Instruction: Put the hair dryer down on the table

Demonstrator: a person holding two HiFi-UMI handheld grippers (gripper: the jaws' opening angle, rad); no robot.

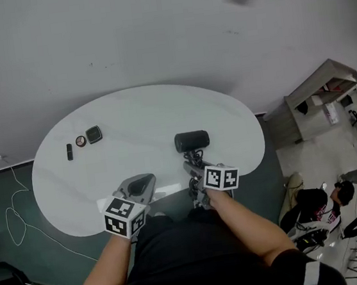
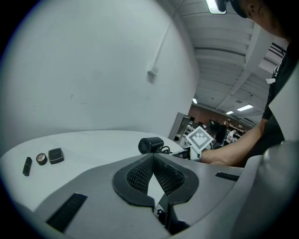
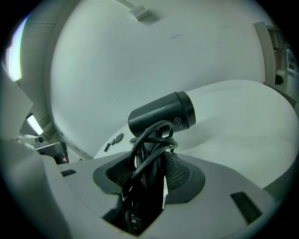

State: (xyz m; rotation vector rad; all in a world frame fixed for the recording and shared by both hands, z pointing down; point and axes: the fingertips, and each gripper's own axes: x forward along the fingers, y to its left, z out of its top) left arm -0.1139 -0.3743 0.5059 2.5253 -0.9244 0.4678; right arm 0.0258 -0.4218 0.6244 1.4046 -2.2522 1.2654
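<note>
In the head view the dryer (image 1: 191, 141) is over the near part of the white table (image 1: 161, 105), its handle in the right gripper (image 1: 192, 166); the left gripper (image 1: 146, 181) is just beside it, and three small dark items (image 1: 81, 141) lie well apart at the left. The left gripper view shows its pad tips meeting on nothing (the dryer (image 2: 150, 145) is beyond them). The right gripper view shows the jaws clamped on the dryer (image 3: 163, 114), its handle wrapped in cord; whether it touches the table I cannot tell.
</note>
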